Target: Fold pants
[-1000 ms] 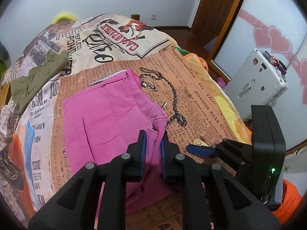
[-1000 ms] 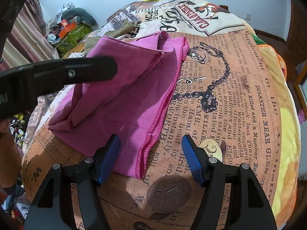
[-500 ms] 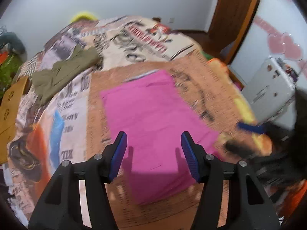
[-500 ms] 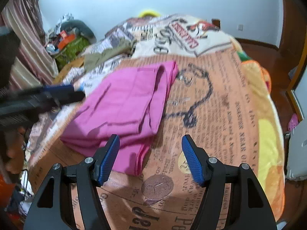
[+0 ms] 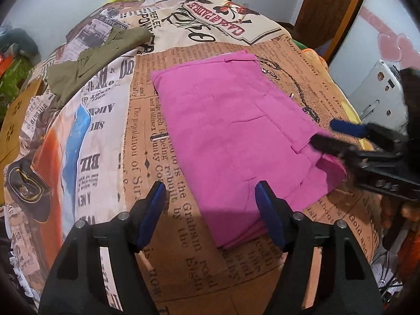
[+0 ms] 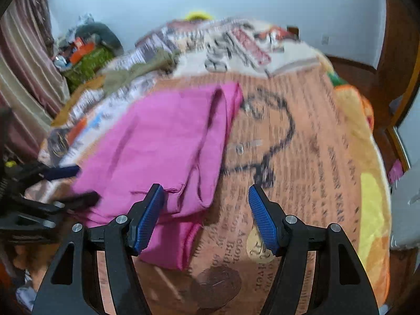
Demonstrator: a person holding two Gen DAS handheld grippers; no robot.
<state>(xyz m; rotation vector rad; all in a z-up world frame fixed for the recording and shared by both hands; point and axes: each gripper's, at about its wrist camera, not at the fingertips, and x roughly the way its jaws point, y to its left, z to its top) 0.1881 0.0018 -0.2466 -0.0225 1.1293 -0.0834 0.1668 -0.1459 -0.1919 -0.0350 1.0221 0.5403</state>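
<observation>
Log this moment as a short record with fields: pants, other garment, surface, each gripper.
pants: pink pants, folded into a flat stack on the bed, no gripper holding them
other garment: olive garment, unfolded, farther back on the bed
surface: bed cover with newspaper print
left gripper: open, empty, over the stack's near edge
right gripper: open, empty, at the stack's near corner
image quality: right wrist view is blurred
</observation>
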